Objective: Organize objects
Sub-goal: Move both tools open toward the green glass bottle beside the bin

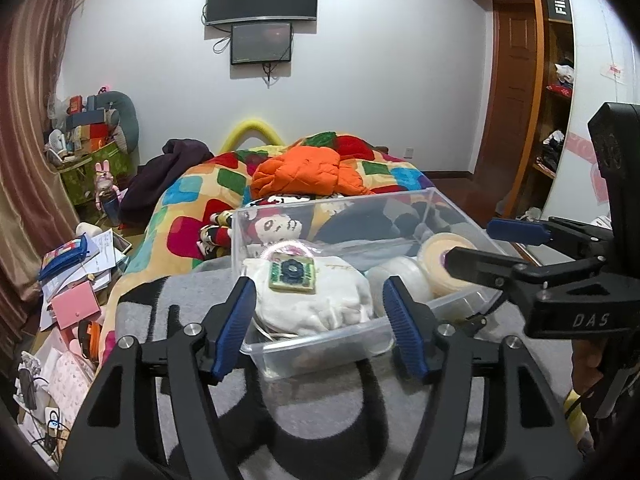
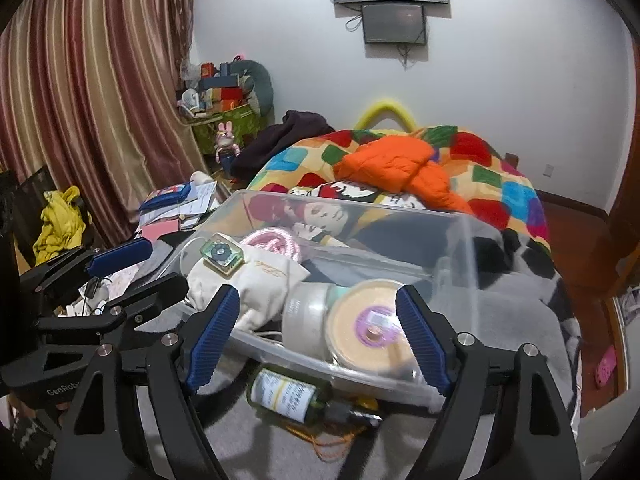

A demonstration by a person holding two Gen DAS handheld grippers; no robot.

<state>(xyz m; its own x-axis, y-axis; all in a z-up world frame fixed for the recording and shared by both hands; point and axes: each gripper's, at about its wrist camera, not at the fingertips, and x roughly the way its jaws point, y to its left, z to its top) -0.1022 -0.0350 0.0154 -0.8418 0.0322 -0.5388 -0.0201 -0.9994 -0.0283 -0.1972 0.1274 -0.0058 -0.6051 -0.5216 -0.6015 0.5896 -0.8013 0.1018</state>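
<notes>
Both hand-held grippers, left (image 1: 320, 324) and right (image 2: 318, 336), stood open, empty, before clear bin (image 1: 320, 346); dark bottle (image 2: 286, 394) beside it could roll off bed (image 1: 200, 308) if nudged.

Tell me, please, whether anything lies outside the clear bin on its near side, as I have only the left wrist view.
Observer: Yes. A green bottle with a pale label lies on its side on the grey blanket, just outside the near wall of the clear bin.
Operator: Is anything lying with it?
Observer: An orange cord lies loose on the blanket, right beside the bottle.
Operator: And is anything on the floor to the right of the bed?
Observer: A pink shoe lies on the wooden floor there, apart from the blanket.
</notes>
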